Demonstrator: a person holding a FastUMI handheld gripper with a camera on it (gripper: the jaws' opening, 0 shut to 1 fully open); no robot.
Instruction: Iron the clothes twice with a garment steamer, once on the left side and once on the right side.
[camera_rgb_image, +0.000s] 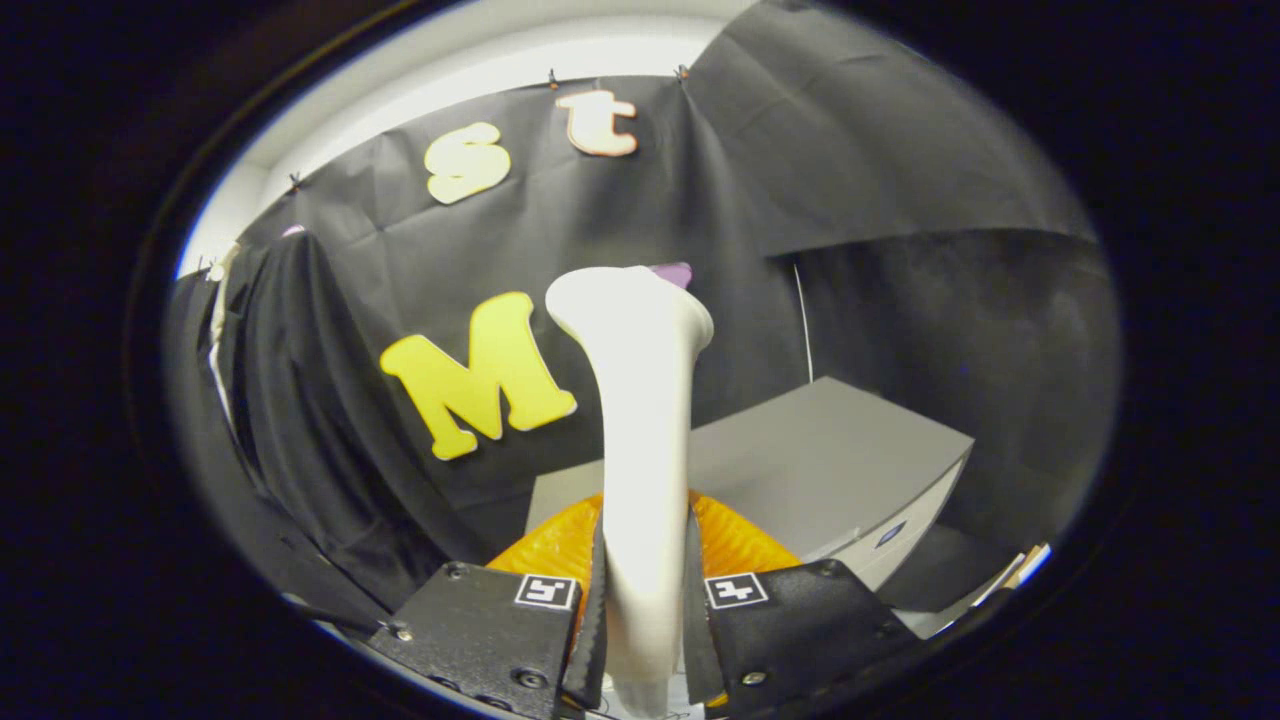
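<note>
Gripper view: gripper (645, 600) with both fingers pinching the garment steamer (643, 430) by its handle, head up. Black garment (290, 400) hangs well off to the left, untouched. Judged: carry stage, 0 of 2 passes; next, swing head left onto cloth.

The booth was dim, its cloth wall (860, 180) swallowing most of the light. Brightness came from above, along a pale strip over the cloth. The white steamer (640, 440), clamped by the tool (645, 620), caught mild glare and looked soft. Fisheye bending curved everything outward, and the rim fell into shadow.
</note>
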